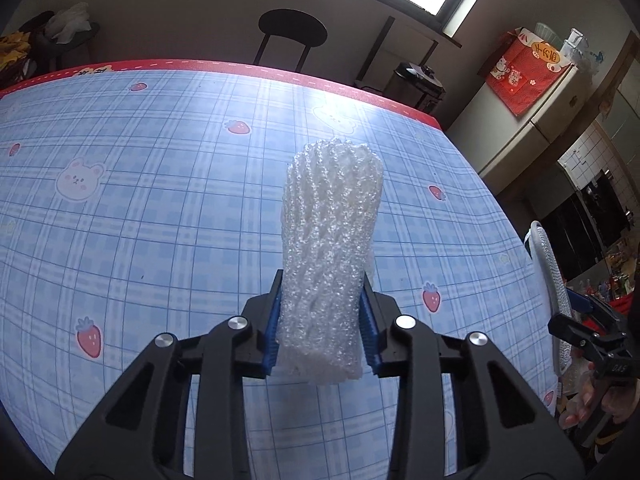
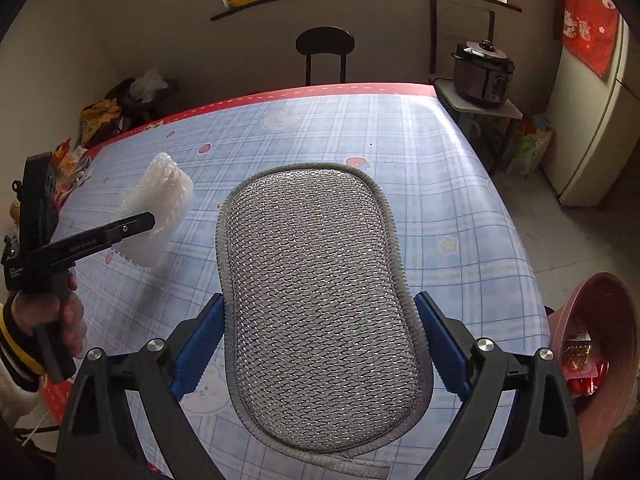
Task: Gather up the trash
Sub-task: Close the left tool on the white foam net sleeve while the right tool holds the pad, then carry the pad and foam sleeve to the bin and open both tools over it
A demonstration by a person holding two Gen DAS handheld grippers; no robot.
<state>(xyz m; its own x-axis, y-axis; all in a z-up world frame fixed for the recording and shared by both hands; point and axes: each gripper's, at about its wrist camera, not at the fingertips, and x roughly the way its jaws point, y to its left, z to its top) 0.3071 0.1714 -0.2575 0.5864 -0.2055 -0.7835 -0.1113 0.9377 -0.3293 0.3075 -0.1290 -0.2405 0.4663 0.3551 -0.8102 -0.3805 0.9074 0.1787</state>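
L gripper [image 1: 324,320]: blue-padded jaws clamped on white foam-mesh fruit sleeve [image 1: 330,248]; sleeve upright betw. pads, held above blue plaid tablecloth w/ strawberry and bear print [image 1: 160,168]. R gripper [image 2: 320,344]: jaws clamped on grey oval metallic-mesh scouring pad [image 2: 316,300]; pad raised over same cloth. Pink round plastic bin [image 2: 600,320] at R table edge, beside R gripper; red wrappers [image 2: 582,360] inside.
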